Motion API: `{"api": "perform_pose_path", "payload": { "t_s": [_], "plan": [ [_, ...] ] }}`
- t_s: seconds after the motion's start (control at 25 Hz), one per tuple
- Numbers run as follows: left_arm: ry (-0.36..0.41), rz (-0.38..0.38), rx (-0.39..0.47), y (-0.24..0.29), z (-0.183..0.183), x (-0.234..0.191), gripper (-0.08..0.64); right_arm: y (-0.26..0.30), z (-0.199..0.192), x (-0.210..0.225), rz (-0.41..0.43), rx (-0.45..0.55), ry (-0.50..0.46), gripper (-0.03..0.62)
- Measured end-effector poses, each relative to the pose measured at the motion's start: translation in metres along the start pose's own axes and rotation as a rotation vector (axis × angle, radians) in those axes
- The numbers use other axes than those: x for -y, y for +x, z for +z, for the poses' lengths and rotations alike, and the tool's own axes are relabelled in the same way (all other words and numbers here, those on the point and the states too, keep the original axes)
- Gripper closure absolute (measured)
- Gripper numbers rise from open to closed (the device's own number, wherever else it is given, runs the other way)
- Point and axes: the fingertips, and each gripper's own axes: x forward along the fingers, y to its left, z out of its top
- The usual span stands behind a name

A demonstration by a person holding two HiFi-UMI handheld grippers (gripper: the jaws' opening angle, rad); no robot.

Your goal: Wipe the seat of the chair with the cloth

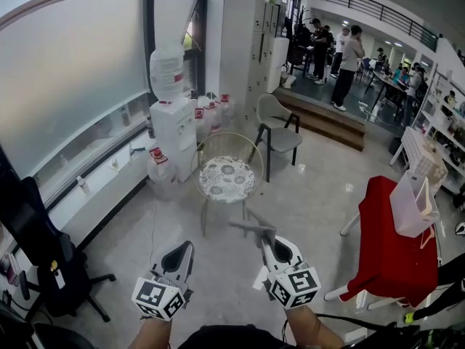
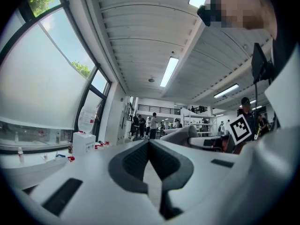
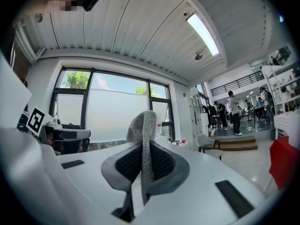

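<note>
You are holding both grippers low in front of you, side by side and slightly apart, with their jaws pointing forward over the pale floor [image 1: 305,195]. The left gripper [image 1: 182,254] is carrying nothing: in its own view the two grey pads are pressing against each other at the tips, and there is nothing between them. The right gripper [image 1: 263,240] is pinching the cloth [image 1: 249,227]. In the right gripper view this grey knitted cloth is standing as a narrow folded strip between the closed pads and is rising above them, and in the head view it is sticking out to the left of the jaws. The cloth is not touching anything else. It is hanging in the air in front of the chair [image 1: 226,195], which is standing a little further ahead, between the two grippers in the picture. The chair has a thin golden wire back, and its round seat [image 1: 227,174] is showing a white patterned surface. To your left a black office chair [image 1: 47,264] is standing near the window wall, and to your right a table with a red cover [image 1: 389,238] is carrying a white bag [image 1: 413,203]. Behind the wire chair a water dispenser [image 1: 172,118] is standing by the window, and a grey chair [image 1: 280,133] is standing to the right of it. Far back, beyond some steps [image 1: 327,118], several people [image 1: 347,57] are standing.
</note>
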Motion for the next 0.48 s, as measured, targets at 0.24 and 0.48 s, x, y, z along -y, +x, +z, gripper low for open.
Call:
{"api": "perform_pose_path", "payload": {
  "t_s": [0.24, 0.48],
  "plan": [
    [-0.004, 0.000, 0.004, -0.016, 0.001, -0.021, 0.554, 0.008, 0.001, -0.026, -0.002, -0.002, -0.014, 0.569],
    [0.009, -0.019, 0.019, -0.034, 0.003, -0.039, 0.554, 0.019, 0.000, -0.053, -0.004, 0.005, -0.033, 0.569]
  ]
}}
